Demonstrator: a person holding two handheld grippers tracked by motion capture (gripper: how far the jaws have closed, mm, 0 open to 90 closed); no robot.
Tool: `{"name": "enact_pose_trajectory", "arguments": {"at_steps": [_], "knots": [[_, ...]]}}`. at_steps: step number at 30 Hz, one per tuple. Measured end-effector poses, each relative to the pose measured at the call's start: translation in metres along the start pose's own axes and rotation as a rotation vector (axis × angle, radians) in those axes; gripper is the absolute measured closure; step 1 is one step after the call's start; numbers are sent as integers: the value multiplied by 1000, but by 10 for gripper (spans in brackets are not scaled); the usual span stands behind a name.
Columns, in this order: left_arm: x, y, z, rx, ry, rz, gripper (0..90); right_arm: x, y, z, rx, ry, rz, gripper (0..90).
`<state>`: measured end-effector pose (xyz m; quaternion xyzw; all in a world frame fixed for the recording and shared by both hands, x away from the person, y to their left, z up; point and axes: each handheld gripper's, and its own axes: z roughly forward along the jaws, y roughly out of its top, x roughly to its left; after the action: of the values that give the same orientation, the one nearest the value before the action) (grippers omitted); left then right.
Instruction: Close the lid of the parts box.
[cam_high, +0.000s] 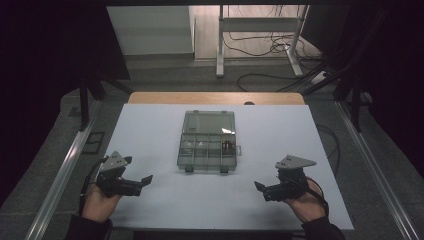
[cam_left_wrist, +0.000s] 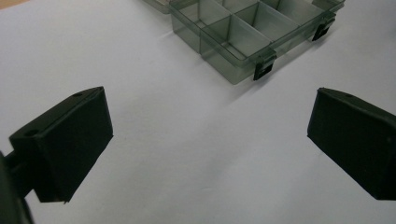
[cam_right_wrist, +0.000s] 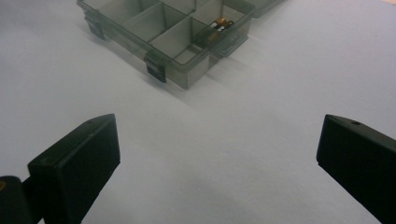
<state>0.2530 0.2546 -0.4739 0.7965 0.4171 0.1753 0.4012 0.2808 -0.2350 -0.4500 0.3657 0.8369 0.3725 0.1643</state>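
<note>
The white tabletop (cam_high: 150, 200) carries one thing, a smoky translucent compartment box (cam_high: 207, 147) lying at its middle with the lid (cam_high: 209, 121) swung open and flat behind it. The left gripper (cam_high: 145, 181) and the right gripper (cam_high: 258, 187) rest low on the near side, one to each side of the box and well apart from it, each with its fingers (cam_left_wrist: 65, 144) spread wide and holding nothing.

Judging by this, the work has not yet begun: both hands sit at a start pose. The next move likely calls for one gripper to travel forward to the box, either to its two dark front latches (cam_left_wrist: 263, 70) or to the small brass-coloured parts (cam_right_wrist: 217, 24) in the right-hand compartment, which would need a narrow, careful pinch.

No brand, label or writing can be read anywhere.
</note>
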Motion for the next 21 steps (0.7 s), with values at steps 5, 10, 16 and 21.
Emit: {"name": "enact_pose_trajectory", "arguments": {"at_steps": [5, 10, 16, 21], "knots": [[2, 3, 5, 4, -1, 2, 5, -3, 5, 4, -13, 7, 9, 0], [2, 7, 9, 7, -8, 0, 5, -4, 8, 9, -6, 13, -5, 0], [4, 10, 15, 32, -6, -1, 5, -8, 10, 14, 14, 13, -41, 0], [7, 13, 21, 40, -7, -4, 6, -12, 13, 19, 26, 18, -37, 0]]}}
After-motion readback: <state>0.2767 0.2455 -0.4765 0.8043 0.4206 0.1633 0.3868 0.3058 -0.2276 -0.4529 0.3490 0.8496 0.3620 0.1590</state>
